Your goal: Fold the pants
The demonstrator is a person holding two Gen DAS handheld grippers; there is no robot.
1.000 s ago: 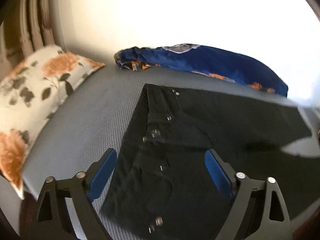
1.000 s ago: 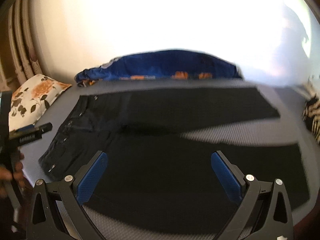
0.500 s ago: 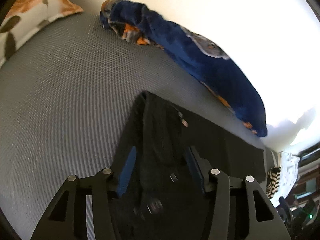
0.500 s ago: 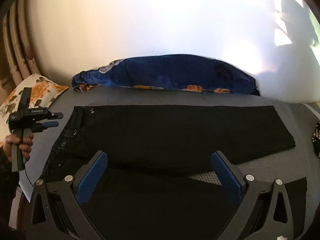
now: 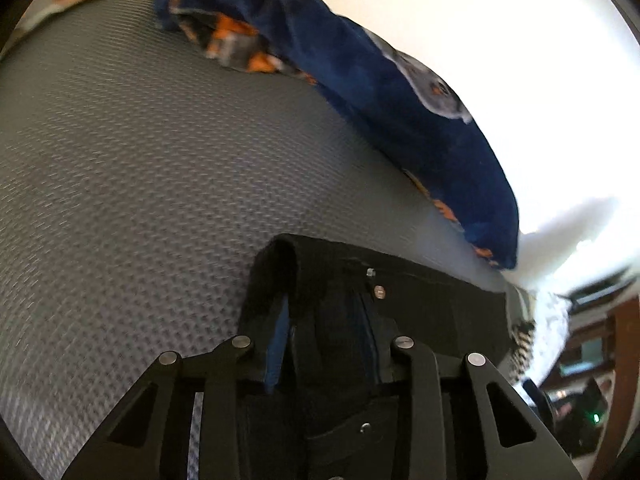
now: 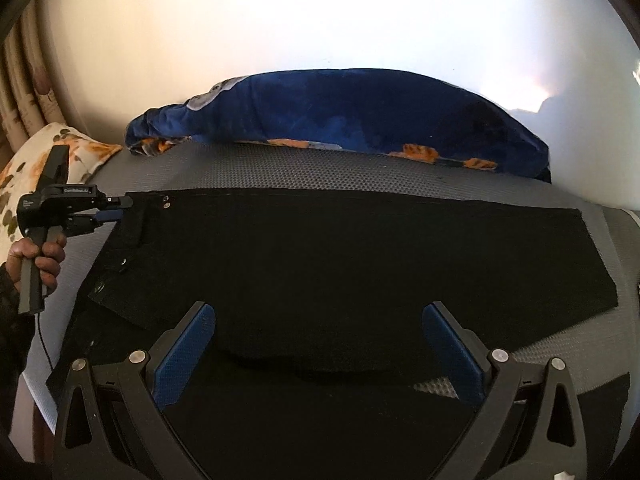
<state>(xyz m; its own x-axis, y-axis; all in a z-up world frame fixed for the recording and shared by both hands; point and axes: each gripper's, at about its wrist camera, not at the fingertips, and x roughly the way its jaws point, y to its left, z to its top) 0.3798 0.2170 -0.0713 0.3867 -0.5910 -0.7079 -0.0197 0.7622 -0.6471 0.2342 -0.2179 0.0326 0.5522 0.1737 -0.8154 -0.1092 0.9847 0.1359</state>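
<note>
Left wrist view showed my left gripper (image 5: pixel 326 344) at the far corner of the black pants' (image 6: pixel 340 248) waistband (image 5: pixel 316 280), its jaws having just been closing, with a fold of waistband between the blue pads (image 5: pixel 278 344). The pants lay spread flat across the grey mattress (image 5: pixel 120 160), legs running toward the right, near a blue blanket (image 6: pixel 340 112) by the wall. My right gripper (image 6: pixel 320 356) hovered wide open over the near leg, gripping nothing.
</note>
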